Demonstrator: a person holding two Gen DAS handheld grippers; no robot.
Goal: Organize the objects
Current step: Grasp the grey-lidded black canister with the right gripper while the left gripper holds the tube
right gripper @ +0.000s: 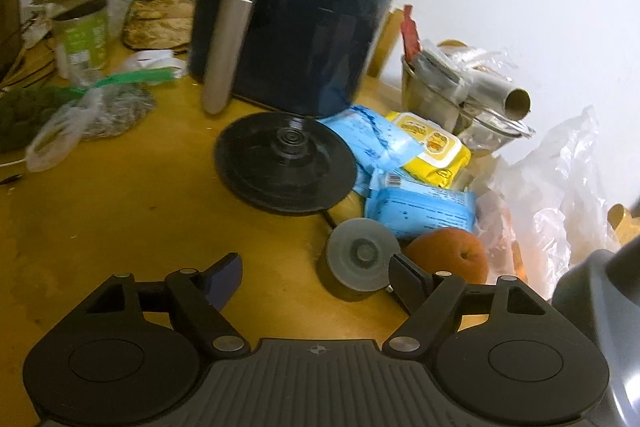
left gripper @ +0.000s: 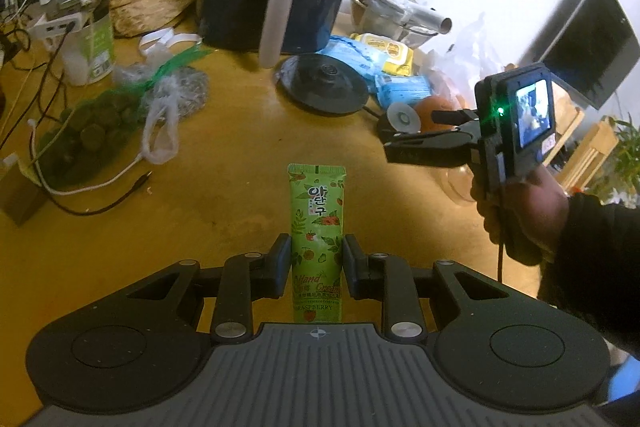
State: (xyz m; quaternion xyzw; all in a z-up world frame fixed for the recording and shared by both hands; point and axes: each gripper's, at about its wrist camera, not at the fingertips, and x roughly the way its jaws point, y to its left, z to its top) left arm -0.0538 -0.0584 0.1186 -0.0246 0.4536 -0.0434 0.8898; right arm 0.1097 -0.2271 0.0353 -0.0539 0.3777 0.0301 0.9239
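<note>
The left gripper has its fingers clamped on a green tube of hand cream, gripping it about halfway along so the flat crimped end sticks out ahead over the yellow table. Held that way, the tube looks lifted clear of the clutter, probably on its way to a tidier spot.

The right gripper has its fingers spread wide with nothing between them. It hangs low over the table, pointed at a small grey disc that lies just in front of an orange; the right-hand finger sits close to both. I'd guess one of those two is its target.

Behind them, packs of wipes are heaped against a black round base and the dark air fryer. The heap crowds the orange, so a grab there risks nudging the disc or the plastic bag beside it.
</note>
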